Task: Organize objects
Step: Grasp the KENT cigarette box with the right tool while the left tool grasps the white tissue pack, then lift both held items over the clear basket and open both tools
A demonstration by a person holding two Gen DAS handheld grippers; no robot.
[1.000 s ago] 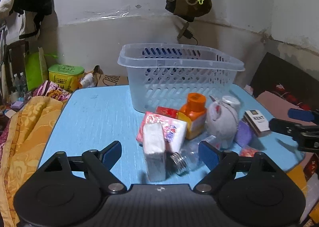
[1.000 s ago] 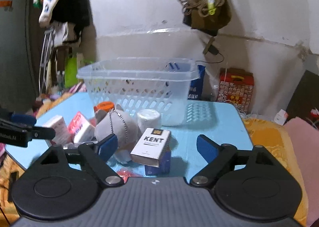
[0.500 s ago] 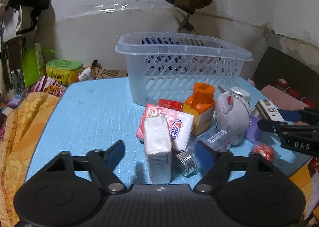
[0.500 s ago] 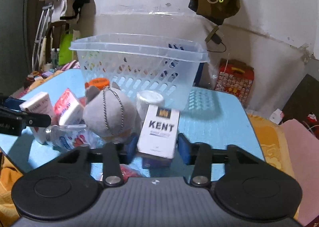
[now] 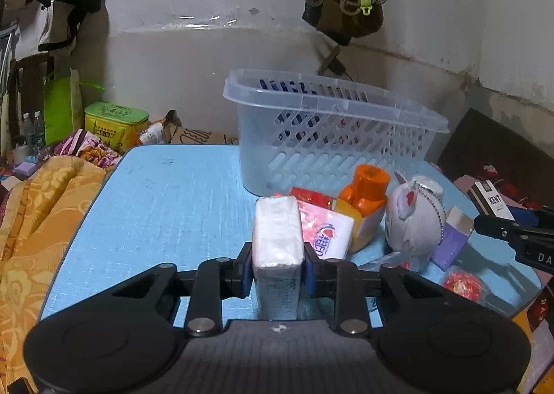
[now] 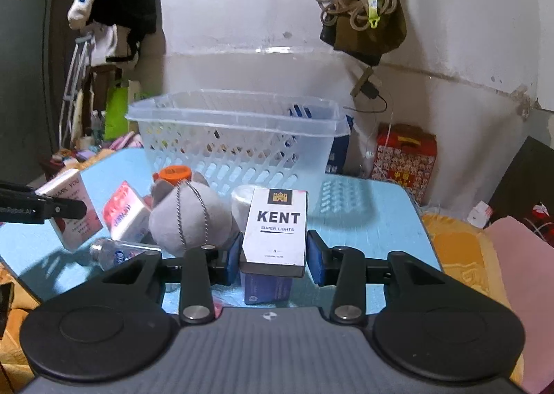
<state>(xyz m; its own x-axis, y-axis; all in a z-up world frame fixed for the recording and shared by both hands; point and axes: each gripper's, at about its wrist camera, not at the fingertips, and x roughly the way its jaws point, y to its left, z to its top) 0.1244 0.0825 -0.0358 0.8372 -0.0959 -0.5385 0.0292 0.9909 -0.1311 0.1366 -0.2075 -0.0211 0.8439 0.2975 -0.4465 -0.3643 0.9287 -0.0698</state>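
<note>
Tissue pack [image 5: 277,238] is sitting clamped in the left gripper [image 5: 275,271], long axis pointing ahead; the basket [image 5: 332,137] is lying ahead and rightward. Right gripper [image 6: 273,257] is clutching the upright Kent cigarette pack [image 6: 277,224], basket straight ahead, similarly near.

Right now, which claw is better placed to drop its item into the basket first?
Probably the right claw: its Kent cigarette pack faces the clear basket straight ahead. The left claw holds a tissue pack, with the basket off to its right.
</note>
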